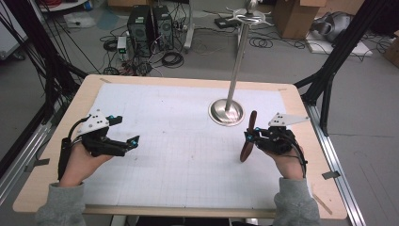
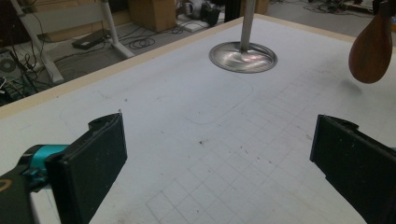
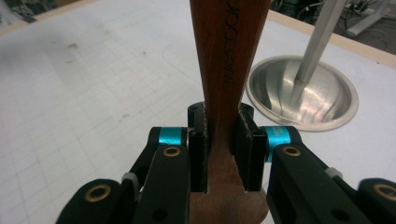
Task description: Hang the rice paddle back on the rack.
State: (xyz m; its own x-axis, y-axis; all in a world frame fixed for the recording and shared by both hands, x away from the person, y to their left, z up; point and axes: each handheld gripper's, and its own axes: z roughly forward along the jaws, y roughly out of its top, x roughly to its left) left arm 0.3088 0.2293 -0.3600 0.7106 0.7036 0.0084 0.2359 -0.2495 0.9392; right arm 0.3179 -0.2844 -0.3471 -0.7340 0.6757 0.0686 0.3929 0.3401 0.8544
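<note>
Clamped tight in the right gripper (image 3: pixel 220 154): a wooden spoon (image 1: pixel 248 136), lifted off the mat, just beside the metal stand (image 1: pixel 227 112). Well away from that stand, left gripper (image 1: pixel 123 141), jaws wide, holding nothing.

The big white gridded mat (image 1: pixel 179 141) lies bare between the two hands, so there is lots of room to move there. The shiny round metal base (image 1: pixel 226 112) with its tall thin pole (image 1: pixel 237 61) stands in the way at the far right, near the brown wooden spoon (image 1: pixel 248 139).
</note>
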